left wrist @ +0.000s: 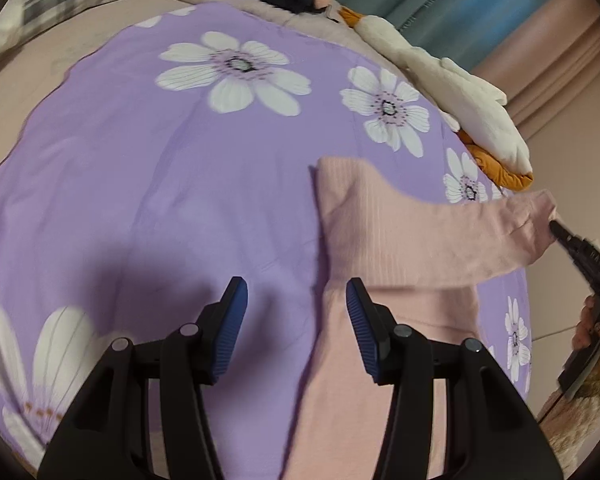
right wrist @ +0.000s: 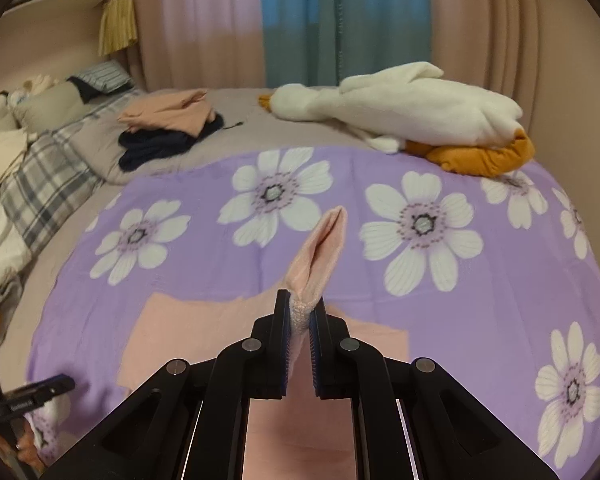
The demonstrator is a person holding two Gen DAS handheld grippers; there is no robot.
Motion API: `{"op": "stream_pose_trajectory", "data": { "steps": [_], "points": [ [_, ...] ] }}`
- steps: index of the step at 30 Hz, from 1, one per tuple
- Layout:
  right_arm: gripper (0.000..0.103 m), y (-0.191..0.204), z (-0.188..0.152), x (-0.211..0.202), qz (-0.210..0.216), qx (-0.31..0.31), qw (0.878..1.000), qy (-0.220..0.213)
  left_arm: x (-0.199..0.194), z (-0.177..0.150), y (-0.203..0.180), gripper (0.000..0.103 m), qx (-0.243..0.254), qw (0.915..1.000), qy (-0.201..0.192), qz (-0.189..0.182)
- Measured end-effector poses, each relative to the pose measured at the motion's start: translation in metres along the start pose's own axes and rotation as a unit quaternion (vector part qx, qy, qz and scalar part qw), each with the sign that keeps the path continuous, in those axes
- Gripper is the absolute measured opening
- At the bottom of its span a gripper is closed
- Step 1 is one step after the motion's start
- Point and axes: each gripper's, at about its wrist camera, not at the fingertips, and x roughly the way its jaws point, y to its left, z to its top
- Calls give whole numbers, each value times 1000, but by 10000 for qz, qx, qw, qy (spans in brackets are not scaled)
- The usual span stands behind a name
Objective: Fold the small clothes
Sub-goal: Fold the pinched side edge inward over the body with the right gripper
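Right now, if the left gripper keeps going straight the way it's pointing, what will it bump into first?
Probably the purple flowered sheet, right beside the pink garment's edge. The open left gripper points down at that edge, so depth is hard to judge.

I see lots of flat, bare room on the purple bedspread with white flowers [left wrist: 148, 184], to the left of the soft pink knitted top [left wrist: 384, 240] lying on it. At the far edge a big white plush goose with orange feet [right wrist: 412, 116] lies in the way. A pile of folded peach and dark blue clothes [right wrist: 168, 128] blocks the far left corner.
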Motion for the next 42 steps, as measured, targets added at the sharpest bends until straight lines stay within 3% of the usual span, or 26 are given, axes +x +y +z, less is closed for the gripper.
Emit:
{"op": "stream_pose_trajectory", "data": {
  "steps": [7,14,19,23,42],
  "points": [
    [9,-43,-39,40,-90,489,9977,459,44,36,-36,25,392,9990,226,-37],
    [9,-73,-82,67,-184,942,9912,909,100,36,-68,19,802,9943,706,63],
    [9,-91,-102,78,-163,1220,9854,1177,126,23,-69,15,1107,9886,874,524],
    [9,-105,-115,85,-36,1554,9790,1316,131,21,-65,18,1192,9873,879,582],
    [9,-103,-127,93,-214,1533,9787,1346,118,2,-46,16,788,9933,837,120]
  ]
}}
